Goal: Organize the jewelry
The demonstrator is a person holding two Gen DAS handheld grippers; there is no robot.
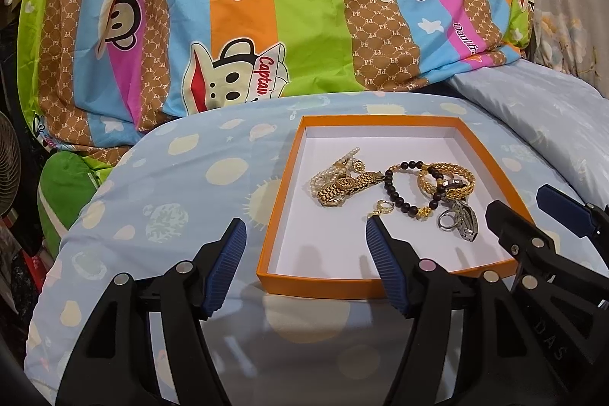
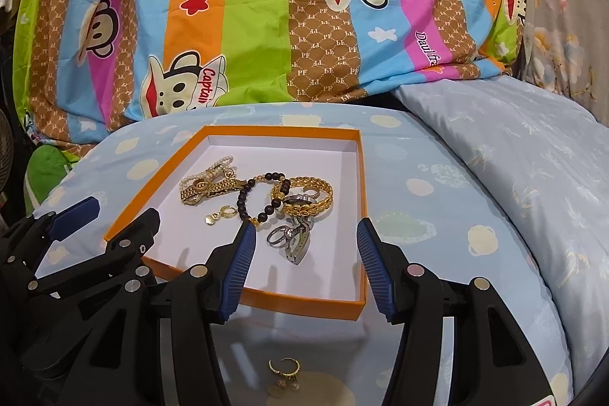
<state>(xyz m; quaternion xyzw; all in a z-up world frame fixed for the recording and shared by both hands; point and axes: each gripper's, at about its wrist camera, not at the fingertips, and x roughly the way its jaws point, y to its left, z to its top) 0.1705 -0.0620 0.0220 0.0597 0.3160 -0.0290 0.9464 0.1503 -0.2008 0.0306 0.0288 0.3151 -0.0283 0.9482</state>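
Both tongs hang open and empty over the near edge of the orange box [image 2: 232, 295]: the left tongs [image 1: 304, 246] at its left corner, the right tongs [image 2: 304, 246] at its right. Most of the jewelry already lies inside, a gold watch [image 2: 201, 191], a dark bead bracelet [image 2: 259, 200], a gold chain bracelet [image 2: 304, 196] and a silver watch [image 2: 298, 242] bunched together. One gold ring [image 2: 283, 368] lies on the bedsheet [image 2: 418, 185], just outside the box and below the right tongs. It looks like the next piece: lower straight down, pinch the band, not the dangling charm, and press lightly, since the bed is soft. A striped cartoon quilt [image 2: 266, 6] is piled behind.
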